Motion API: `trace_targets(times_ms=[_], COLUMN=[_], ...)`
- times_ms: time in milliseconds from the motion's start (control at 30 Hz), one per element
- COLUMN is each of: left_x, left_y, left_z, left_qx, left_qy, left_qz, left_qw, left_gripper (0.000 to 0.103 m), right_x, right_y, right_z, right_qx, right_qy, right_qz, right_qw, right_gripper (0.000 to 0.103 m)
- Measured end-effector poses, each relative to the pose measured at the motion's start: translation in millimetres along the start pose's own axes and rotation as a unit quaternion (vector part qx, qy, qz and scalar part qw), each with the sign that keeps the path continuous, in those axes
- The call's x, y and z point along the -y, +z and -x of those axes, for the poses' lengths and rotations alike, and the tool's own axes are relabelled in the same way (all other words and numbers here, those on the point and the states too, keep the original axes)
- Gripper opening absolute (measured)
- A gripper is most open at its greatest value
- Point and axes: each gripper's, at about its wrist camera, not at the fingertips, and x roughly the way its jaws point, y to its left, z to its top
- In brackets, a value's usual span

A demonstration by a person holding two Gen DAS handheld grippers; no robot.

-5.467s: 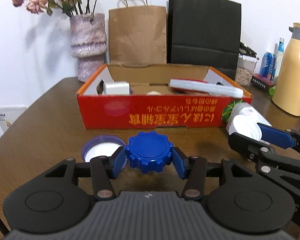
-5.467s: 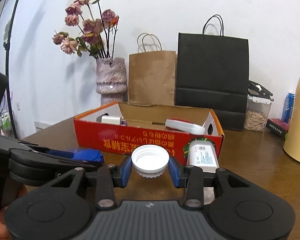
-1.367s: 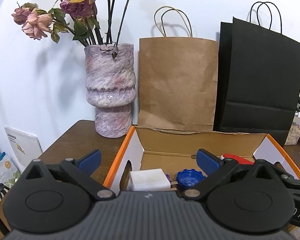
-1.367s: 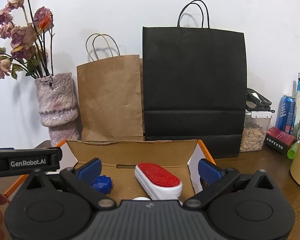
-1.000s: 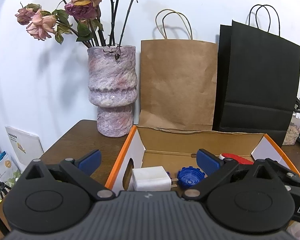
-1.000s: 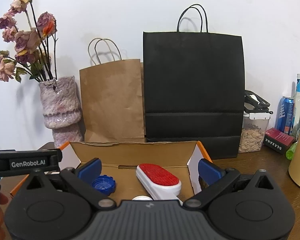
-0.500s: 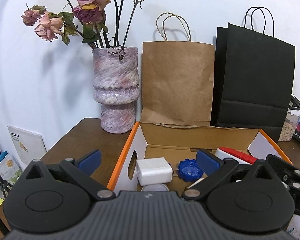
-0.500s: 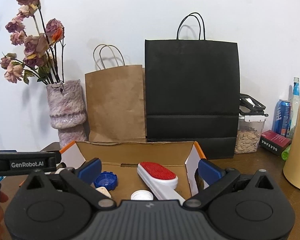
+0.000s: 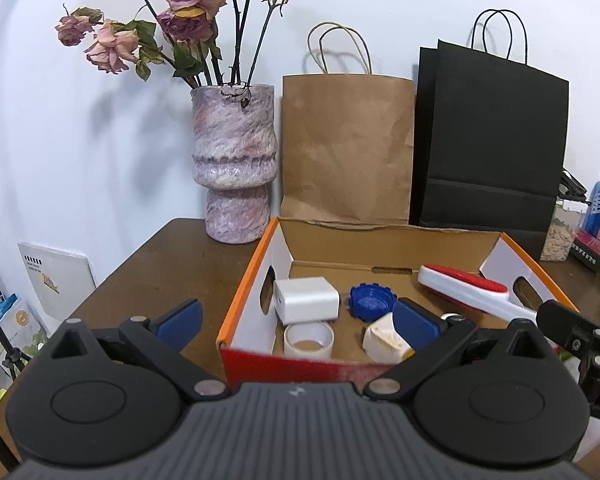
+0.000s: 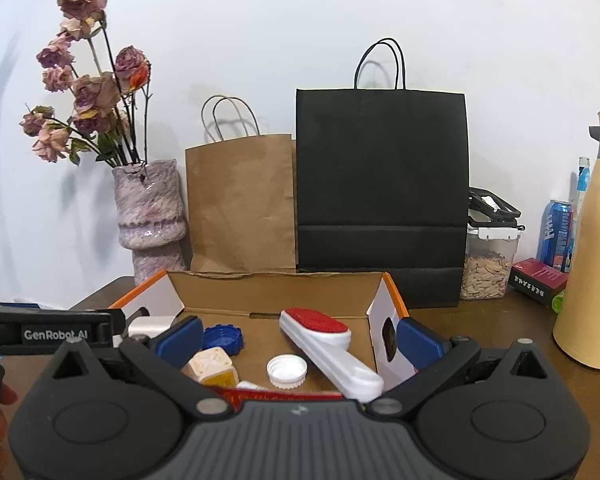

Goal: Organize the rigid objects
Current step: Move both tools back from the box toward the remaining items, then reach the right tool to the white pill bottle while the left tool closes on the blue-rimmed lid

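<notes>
An orange-rimmed cardboard box (image 9: pixel 247 280) (image 10: pixel 396 300) stands on the brown table. Inside lie a blue cap (image 9: pixel 371 301) (image 10: pixel 222 338), a white cap (image 10: pixel 287 371), a white charger block (image 9: pixel 306 300), a roll of clear tape (image 9: pixel 309 339), a cream cube (image 9: pixel 385 340) (image 10: pixel 211 365) and a red-and-white lint brush (image 9: pixel 470 292) (image 10: pixel 324 342). My left gripper (image 9: pixel 296 322) hangs open above the box's near left corner, holding nothing. Above the box's near edge my right gripper (image 10: pixel 298 340) is open and empty too.
A vase of dried roses (image 9: pixel 234 164), a brown paper bag (image 9: pixel 346 148) and a black paper bag (image 9: pixel 488 140) stand behind the box. On the right are a yellow flask (image 10: pixel 592 248), a snack jar (image 10: pixel 486 262) and a blue can (image 10: pixel 555 234).
Both grippers have drawn back and up from the box, so more of its inside shows. The blue and white caps held 5.5 s ago now lie in the box.
</notes>
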Motion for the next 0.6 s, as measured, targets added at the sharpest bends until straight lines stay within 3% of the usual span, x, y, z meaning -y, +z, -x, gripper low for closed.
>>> trace_targets(times_ms=[600], left_x=[-1], left_y=[-31], left_z=[51], left_qx=[-0.018], left_qy=[-0.009], left_qz=[-0.012], left_qw=[0.9997], left_gripper=[0.103], right_x=[4], right_y=[-28], right_z=[57], right_qx=[-0.007], right_qy=[0.001], right_qz=[0.018], right_qw=[1.0], right_gripper=[0.103])
